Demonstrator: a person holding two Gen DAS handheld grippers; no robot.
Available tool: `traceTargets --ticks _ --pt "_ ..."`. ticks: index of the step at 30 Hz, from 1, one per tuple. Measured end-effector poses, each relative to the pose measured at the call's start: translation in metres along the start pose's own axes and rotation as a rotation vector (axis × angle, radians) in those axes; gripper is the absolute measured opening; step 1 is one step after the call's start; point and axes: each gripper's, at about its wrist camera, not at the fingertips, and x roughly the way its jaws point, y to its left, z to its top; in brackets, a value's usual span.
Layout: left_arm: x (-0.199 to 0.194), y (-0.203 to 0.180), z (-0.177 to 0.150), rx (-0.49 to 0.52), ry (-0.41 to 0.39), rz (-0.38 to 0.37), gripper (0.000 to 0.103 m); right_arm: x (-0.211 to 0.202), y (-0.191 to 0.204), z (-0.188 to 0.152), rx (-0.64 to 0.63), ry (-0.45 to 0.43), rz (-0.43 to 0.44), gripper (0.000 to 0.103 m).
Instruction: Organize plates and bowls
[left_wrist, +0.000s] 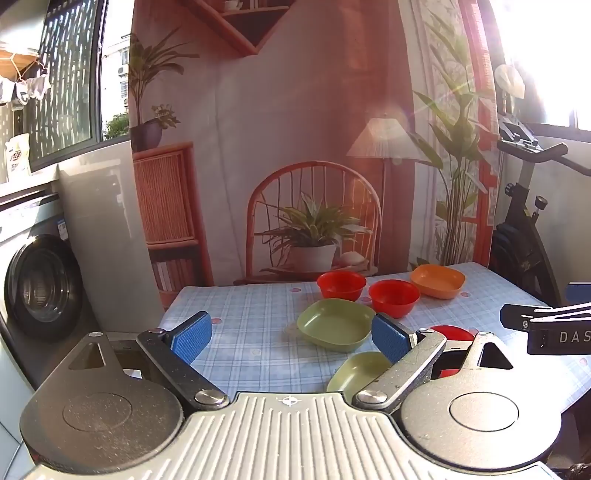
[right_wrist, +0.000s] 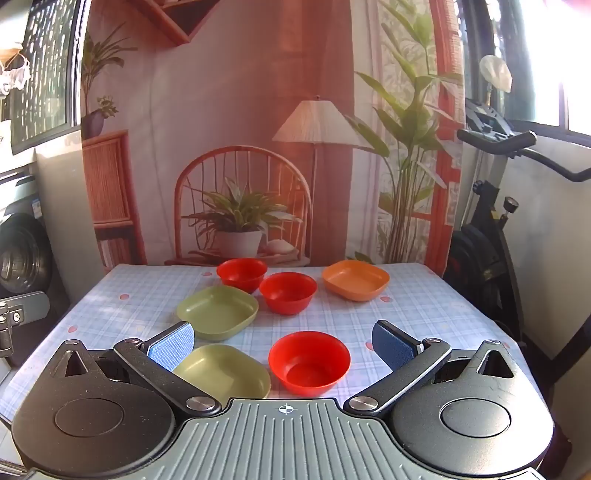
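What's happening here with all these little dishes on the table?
A person holds two grippers over a checked tablecloth, and both the left gripper and the right gripper are open and empty. Three red bowls, two green plates and an orange plate sit apart, none stacked yet.

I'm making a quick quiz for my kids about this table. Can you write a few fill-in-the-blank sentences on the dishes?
1. The round bowls, like the nearest one, are all ____ in colour.
2. The number of round bowls on the table is ____.
3. The square plate at the far right is ____.
4. The right gripper and the left gripper both hold ____.

Missing words: red; three; orange; nothing
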Motion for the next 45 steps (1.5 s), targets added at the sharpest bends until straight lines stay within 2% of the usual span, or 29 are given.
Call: traceTargets --ticks 45 --pt "-0.0007 0.0015 -0.0004 0.006 0.003 0.006 0.095 0.0004 0.0002 0.0004 -0.008 0.004 -0.005 0.103"
